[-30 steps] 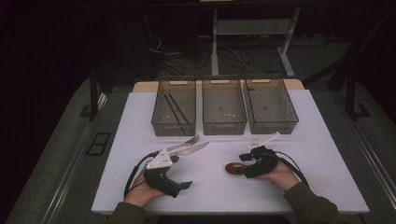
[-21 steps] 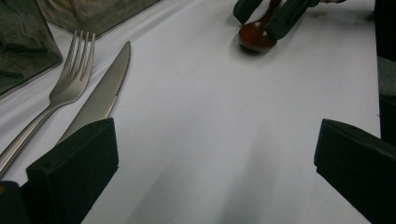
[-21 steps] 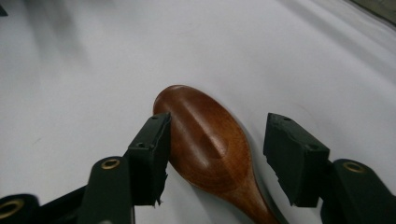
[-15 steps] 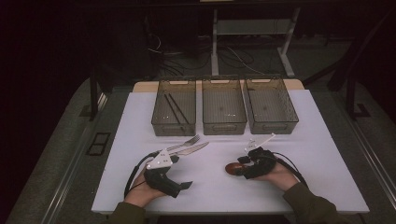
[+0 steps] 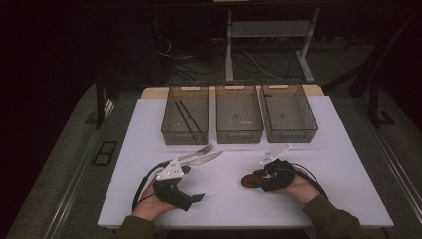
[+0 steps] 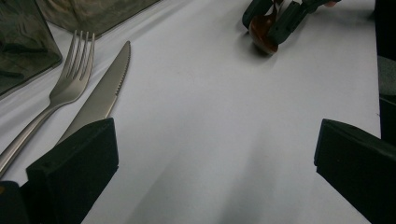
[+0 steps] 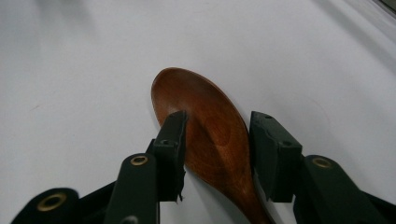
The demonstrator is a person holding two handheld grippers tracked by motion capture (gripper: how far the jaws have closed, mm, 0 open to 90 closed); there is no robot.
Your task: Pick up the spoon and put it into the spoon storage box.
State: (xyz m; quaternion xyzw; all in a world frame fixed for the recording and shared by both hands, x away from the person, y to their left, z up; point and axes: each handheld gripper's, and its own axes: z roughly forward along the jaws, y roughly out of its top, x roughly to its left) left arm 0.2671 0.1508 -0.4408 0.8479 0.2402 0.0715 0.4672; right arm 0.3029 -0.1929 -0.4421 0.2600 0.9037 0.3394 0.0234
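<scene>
While the wooden spoon (image 7: 210, 135) lies bowl-up on the white worktop (image 5: 343, 164), its dark brown bowl sits between the two black jaws of the right tool (image 7: 215, 140), the handle running back underneath the tool's body. In the right gripper view the jaws flank the bowl closely on both sides, and they have just been closing around it; the left-hand pad looks to be at the bowl's rim, but whether both pads actually press on the wood I cannot tell. From the high view the spoon (image 5: 247, 181) pokes out on the side of the right tool (image 5: 259, 180) that faces the left tool, on the near half of the worktop.

Across from the spoon, well apart, the left tool (image 5: 196, 198) rests in the person's other hand with its jaws spread wide and nothing between them. Beyond that tool from the spoon's side lie a metal fork (image 6: 70, 79) and a serrated knife (image 6: 109, 84), side by side. Farther from the spoon, at the worktop's far edge, stand three clear bins (image 5: 239, 130) in a row; the one farthest from the spoon holds dark chopsticks (image 5: 186, 117).
</scene>
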